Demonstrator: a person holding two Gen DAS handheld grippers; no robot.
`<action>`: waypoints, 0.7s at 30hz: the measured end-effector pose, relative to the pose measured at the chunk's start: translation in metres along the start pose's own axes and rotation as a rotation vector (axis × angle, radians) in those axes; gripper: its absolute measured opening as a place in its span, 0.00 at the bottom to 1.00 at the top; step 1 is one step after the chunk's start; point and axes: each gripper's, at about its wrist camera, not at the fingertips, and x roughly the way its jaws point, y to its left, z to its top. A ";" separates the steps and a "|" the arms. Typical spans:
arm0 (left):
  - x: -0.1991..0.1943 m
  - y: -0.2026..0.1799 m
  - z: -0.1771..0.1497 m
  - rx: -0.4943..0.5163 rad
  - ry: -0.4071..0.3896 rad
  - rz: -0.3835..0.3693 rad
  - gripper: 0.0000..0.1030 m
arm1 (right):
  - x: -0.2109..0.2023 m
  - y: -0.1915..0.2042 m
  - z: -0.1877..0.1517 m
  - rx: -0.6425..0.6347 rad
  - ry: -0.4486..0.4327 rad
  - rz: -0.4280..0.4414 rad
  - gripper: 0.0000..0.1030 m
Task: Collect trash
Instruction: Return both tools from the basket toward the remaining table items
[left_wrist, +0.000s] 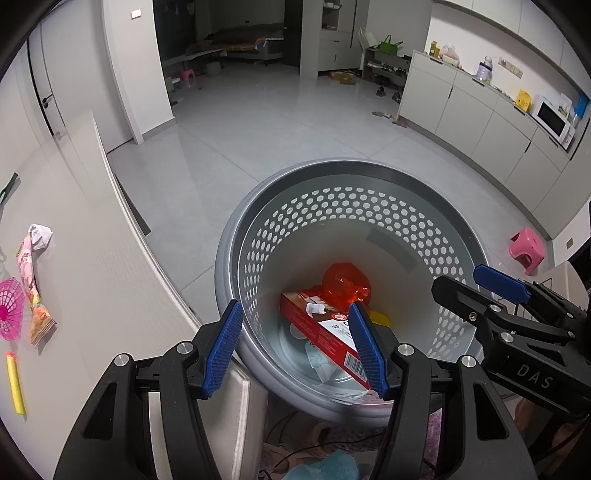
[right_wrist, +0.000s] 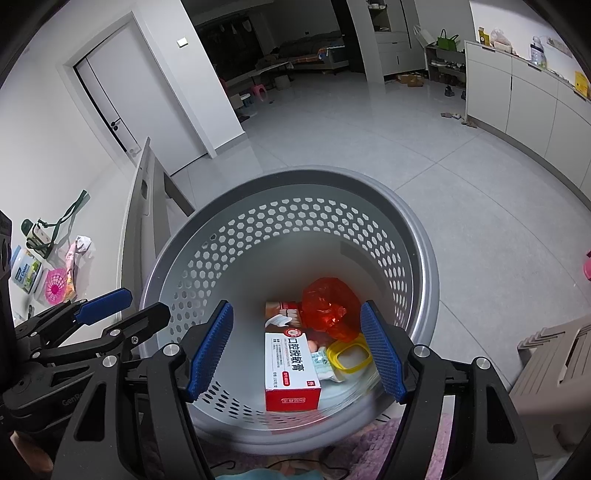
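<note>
Grey floor tiles ran back to a dark far room, and on them, just beside a pale table (left_wrist: 110, 280), stood a perforated grey bin (left_wrist: 369, 177). Both grippers hung over the bin's mouth with nothing between their blue pads: the left gripper (left_wrist: 295, 347) had its jaws spread wide, and so did the right gripper (right_wrist: 297, 347).

Down in the bin lay a red and white toothpaste box (right_wrist: 291, 365), a crumpled red plastic bag (right_wrist: 328, 310) against the box's far end, a small yellow tub (right_wrist: 349, 356) to the right of the box, and some pale wrapper beneath them.

So part of the collecting looked done. On the table, well to the left of the bin, trash was left: a crumpled white paper (left_wrist: 40, 236), a long snack wrapper (left_wrist: 33, 291), a pink mesh thing (left_wrist: 10, 308) and a yellow stick (left_wrist: 14, 384). By my reading, several more trips from table to bin remained.
</note>
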 end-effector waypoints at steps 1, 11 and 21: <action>-0.001 0.000 0.000 -0.001 -0.001 0.001 0.57 | -0.001 0.001 0.000 0.000 -0.002 0.000 0.67; -0.009 0.004 -0.003 -0.005 -0.020 0.009 0.60 | -0.009 0.006 -0.001 -0.006 -0.015 0.000 0.67; -0.019 0.005 -0.009 -0.007 -0.040 0.019 0.63 | -0.020 0.009 -0.006 -0.014 -0.033 -0.006 0.67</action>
